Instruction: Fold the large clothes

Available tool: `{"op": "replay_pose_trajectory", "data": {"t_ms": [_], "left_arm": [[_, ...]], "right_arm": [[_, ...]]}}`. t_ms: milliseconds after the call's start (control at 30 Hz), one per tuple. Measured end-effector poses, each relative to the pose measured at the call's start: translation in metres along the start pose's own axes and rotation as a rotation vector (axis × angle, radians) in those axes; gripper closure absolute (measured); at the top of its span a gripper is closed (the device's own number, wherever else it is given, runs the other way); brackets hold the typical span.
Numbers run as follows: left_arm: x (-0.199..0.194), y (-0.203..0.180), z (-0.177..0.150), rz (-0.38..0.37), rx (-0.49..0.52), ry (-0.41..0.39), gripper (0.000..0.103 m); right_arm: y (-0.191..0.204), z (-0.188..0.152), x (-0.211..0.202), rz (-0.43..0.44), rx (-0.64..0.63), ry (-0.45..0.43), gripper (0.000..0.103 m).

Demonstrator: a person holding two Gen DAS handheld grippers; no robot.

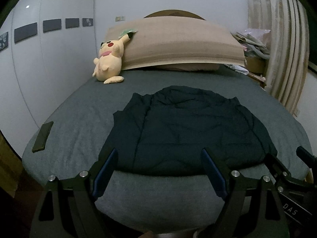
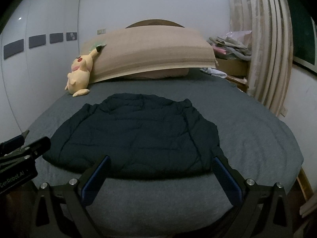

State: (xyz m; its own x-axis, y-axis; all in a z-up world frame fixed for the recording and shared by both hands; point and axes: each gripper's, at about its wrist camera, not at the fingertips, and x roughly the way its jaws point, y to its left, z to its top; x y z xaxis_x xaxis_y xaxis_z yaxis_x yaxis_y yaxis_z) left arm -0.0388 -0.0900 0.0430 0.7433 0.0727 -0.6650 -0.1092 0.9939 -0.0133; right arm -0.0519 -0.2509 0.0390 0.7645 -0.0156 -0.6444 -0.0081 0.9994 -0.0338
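A dark navy quilted jacket (image 1: 190,130) lies spread flat on the grey bed (image 1: 79,107), its hem near the foot edge. Left gripper (image 1: 158,170) and right gripper (image 2: 161,176) hover at that edge, jaws wide, holding nothing. A Pikachu plush (image 1: 109,61) leans against the tan pillow (image 1: 178,43) at the head.

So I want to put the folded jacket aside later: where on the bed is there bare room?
Bare sheet lies right of the dark jacket out to the bed edge, and in the strip between its collar and the tan pillow. The left side is tighter: a flat dark slab near the edge, the yellow plush at the head corner.
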Motion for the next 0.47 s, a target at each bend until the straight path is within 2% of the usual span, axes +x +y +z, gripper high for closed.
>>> {"op": "replay_pose_trajectory", "data": {"t_ms": [467], "left_arm": [[-0.0050, -0.0056, -0.0023, -0.011, 0.026, -0.018, 0.017]], "right_arm": [[0.0017, 0.0011, -0.0031, -0.004, -0.009, -0.012, 0.000]]}}
